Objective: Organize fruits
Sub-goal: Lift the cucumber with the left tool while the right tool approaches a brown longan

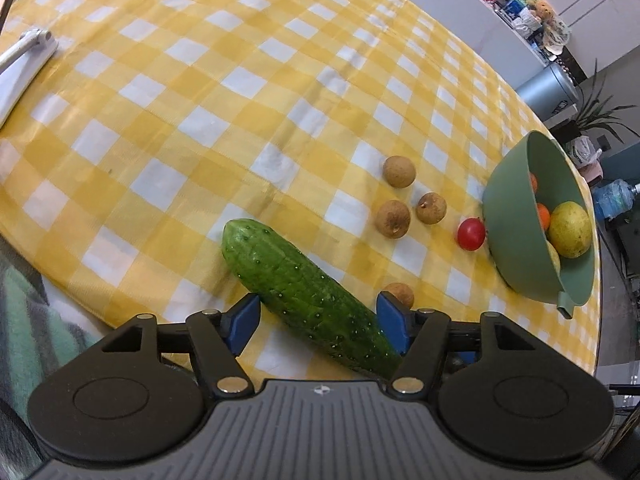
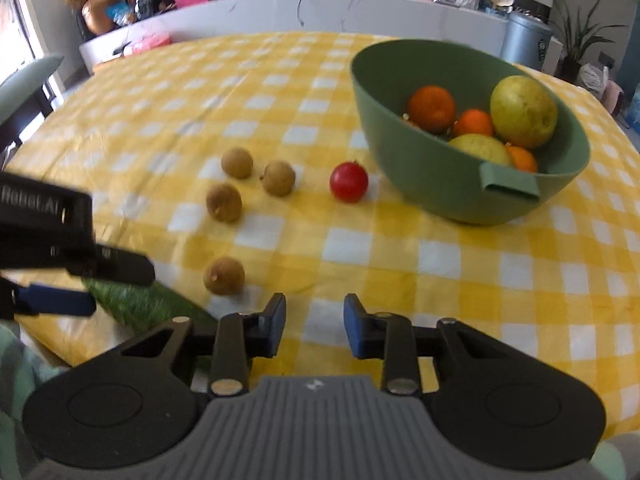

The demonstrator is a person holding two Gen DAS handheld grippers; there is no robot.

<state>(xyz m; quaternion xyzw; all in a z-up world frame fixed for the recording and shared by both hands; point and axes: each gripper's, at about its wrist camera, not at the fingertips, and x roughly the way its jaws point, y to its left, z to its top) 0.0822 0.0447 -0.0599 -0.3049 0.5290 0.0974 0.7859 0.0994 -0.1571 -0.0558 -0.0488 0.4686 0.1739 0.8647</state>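
Note:
A green cucumber (image 1: 304,292) lies on the yellow checked tablecloth (image 1: 208,92) between the open jaws of my left gripper (image 1: 320,320); the blue pads stand on either side, apart from it. Several brown longans (image 1: 399,171) and a red cherry tomato (image 1: 471,233) lie beyond. A green bowl (image 1: 516,216) with oranges and yellow-green pears stands at the right. In the right wrist view my right gripper (image 2: 315,326) is open and empty above the cloth, near one longan (image 2: 224,276). The tomato (image 2: 349,182), the bowl (image 2: 424,168), the cucumber (image 2: 140,306) and the left gripper's finger (image 2: 60,300) show there too.
A white folded object (image 1: 24,64) lies at the table's far left. A chair back (image 2: 24,84) stands at the left edge. A counter with clutter, a grey bin (image 2: 524,42) and plants stand behind the table.

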